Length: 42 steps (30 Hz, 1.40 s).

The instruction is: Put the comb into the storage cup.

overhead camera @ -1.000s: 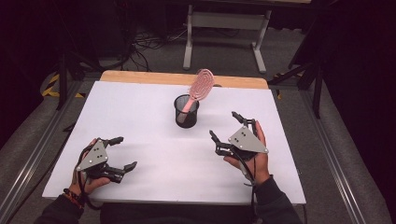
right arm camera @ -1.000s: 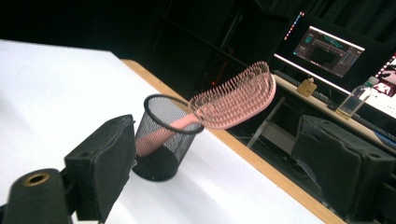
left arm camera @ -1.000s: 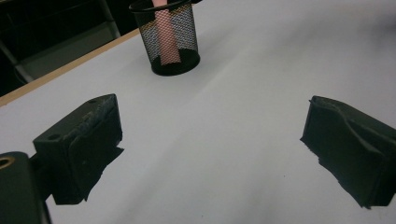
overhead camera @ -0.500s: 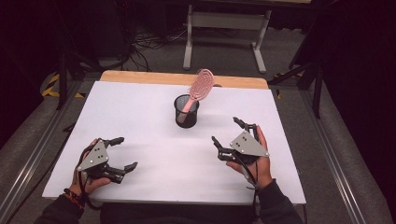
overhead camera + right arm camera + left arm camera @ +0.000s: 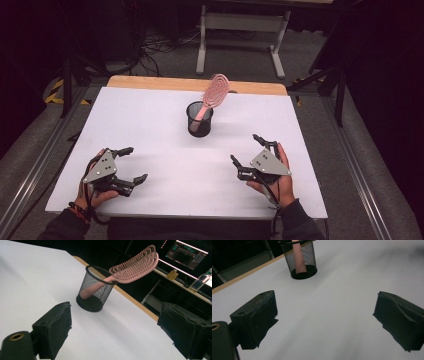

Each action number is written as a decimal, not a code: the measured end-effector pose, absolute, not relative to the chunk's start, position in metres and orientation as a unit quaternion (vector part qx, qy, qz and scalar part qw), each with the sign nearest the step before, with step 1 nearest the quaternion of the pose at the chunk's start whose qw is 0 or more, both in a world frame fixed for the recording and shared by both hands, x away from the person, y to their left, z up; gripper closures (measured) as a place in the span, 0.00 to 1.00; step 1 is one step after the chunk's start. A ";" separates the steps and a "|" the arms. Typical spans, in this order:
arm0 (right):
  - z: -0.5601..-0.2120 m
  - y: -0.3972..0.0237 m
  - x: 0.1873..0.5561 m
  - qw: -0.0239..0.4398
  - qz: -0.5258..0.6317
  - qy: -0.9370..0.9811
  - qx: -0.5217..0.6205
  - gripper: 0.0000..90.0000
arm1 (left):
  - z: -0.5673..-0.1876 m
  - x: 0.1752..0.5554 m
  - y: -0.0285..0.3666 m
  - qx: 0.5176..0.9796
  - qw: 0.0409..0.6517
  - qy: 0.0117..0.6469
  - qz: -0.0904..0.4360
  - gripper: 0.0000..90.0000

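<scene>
Here the pink plastic hairbrush stands handle-down in the black wire-mesh cup mid-surface, leaning up and away. The right hand-held gripper, jaws wide and empty, lies nearer; the left hand-held gripper rests equally wide, farther off.

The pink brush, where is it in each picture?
High view: brush at top middle, leaning out of the black cup.
Left gripper view: just its pink handle inside the cup, top left of middle.
Right gripper view: upper middle, bristle head stretching right.
Shared landmark: the cup on the white table.
</scene>
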State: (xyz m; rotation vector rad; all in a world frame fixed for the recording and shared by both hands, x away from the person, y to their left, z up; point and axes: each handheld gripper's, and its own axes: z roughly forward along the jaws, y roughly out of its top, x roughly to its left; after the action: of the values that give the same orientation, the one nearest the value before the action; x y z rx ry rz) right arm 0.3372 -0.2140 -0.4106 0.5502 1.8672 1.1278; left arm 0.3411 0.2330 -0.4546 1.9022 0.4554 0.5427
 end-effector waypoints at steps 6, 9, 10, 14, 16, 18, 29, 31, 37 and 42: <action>-0.421 -0.222 0.334 0.421 0.454 0.752 0.226 0.12 | -0.455 0.341 0.232 0.799 0.524 0.189 0.225 0.06; -0.425 -0.226 0.333 0.412 0.454 0.756 0.232 0.10 | -0.455 0.342 0.232 0.800 0.524 0.189 0.225 0.06; -0.426 -0.228 0.332 0.410 0.452 0.756 0.236 0.10 | -0.456 0.342 0.232 0.799 0.524 0.189 0.225 0.06; -0.432 -0.235 0.331 0.405 0.447 0.759 0.247 0.08 | -0.456 0.342 0.231 0.800 0.523 0.189 0.224 0.06; -0.435 -0.241 0.330 0.395 0.451 0.757 0.259 0.08 | -0.456 0.342 0.230 0.801 0.523 0.190 0.223 0.06; -0.437 -0.246 0.330 0.384 0.457 0.755 0.270 0.08 | -0.456 0.342 0.229 0.802 0.521 0.189 0.224 0.06; -0.453 -0.261 0.325 0.372 0.450 0.762 0.280 0.05 | -0.457 0.344 0.228 0.803 0.519 0.193 0.221 0.06; -0.454 -0.260 0.326 0.372 0.447 0.764 0.278 0.05 | -0.457 0.345 0.228 0.803 0.519 0.192 0.221 0.06; -0.455 -0.257 0.326 0.372 0.451 0.764 0.271 0.05 | -0.458 0.345 0.229 0.803 0.515 0.196 0.226 0.06; -0.456 -0.254 0.324 0.370 0.452 0.767 0.264 0.05 | -0.457 0.343 0.228 0.803 0.514 0.195 0.230 0.06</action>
State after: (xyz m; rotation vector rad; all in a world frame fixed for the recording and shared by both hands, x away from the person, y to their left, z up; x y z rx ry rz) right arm 0.3242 -0.2540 -0.4557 0.6774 1.9686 1.1607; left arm 0.3435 0.2275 -0.4566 1.9306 0.4691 0.5521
